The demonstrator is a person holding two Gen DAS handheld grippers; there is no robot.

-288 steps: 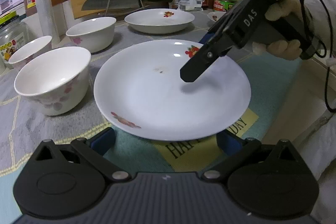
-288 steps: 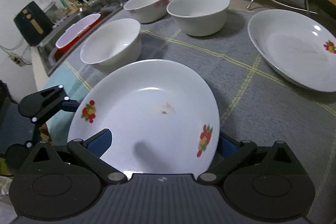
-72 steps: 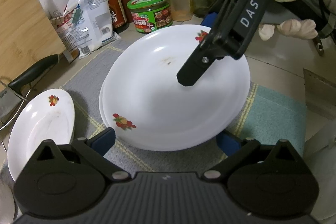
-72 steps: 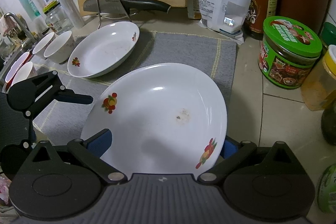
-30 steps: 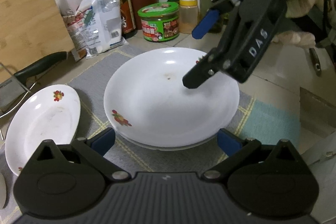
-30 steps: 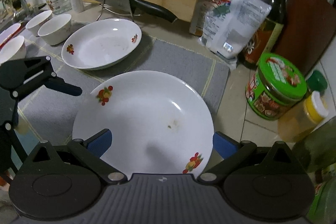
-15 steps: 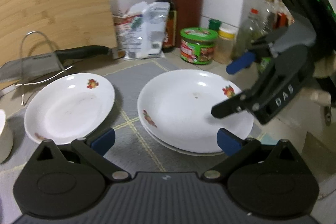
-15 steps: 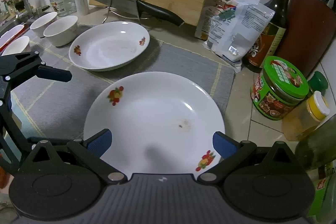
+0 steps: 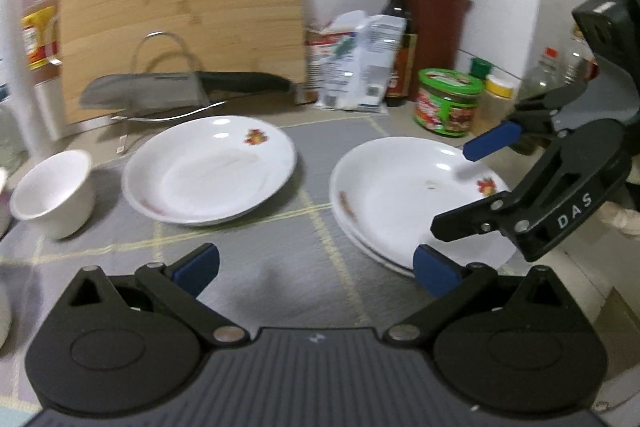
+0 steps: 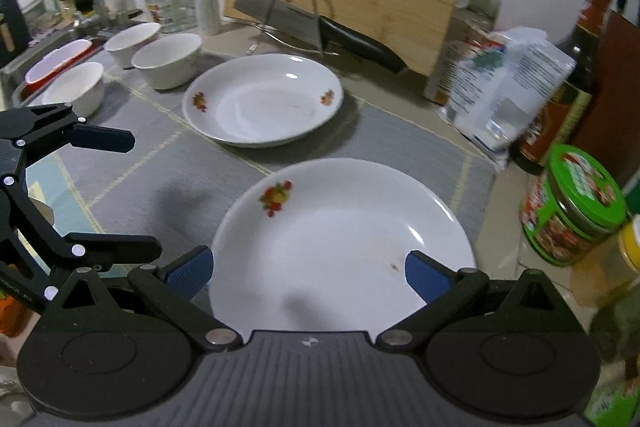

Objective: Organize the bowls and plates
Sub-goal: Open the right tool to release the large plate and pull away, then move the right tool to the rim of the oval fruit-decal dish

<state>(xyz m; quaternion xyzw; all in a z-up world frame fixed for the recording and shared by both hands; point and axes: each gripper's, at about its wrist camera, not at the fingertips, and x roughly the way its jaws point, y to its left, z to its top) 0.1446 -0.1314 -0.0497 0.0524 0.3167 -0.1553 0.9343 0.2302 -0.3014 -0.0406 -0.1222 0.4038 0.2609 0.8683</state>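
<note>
Two white flower-print plates lie stacked (image 9: 404, 195) (image 10: 340, 223) on the grey mat (image 9: 320, 139), near its right end. A third matching plate (image 9: 212, 167) (image 10: 264, 99) rests alone on the mat to the left. White bowls (image 9: 52, 191) (image 10: 166, 59) stand further left. My left gripper (image 9: 316, 269) is open over bare mat between the single plate and the stack, holding nothing. My right gripper (image 10: 308, 273) (image 9: 466, 187) is open, its jaws spread on either side of the stack's near rim without touching it. In the right wrist view, the left gripper (image 10: 132, 195) shows at the left edge.
A cleaver (image 9: 160, 95) on a wire rack and a bamboo cutting board (image 9: 180, 15) stand behind the plates. A bag (image 10: 504, 91), a dark bottle (image 10: 568, 87), a green-lidded jar (image 10: 572, 203) and a knife block (image 9: 436, 15) crowd the right. A sink with a red tub (image 10: 56, 63) lies far left.
The plate both grippers carried now lies on another plate at the mat's right end, and both have let go. The left gripper has drawn back and swung left; the right has pulled back slightly.
</note>
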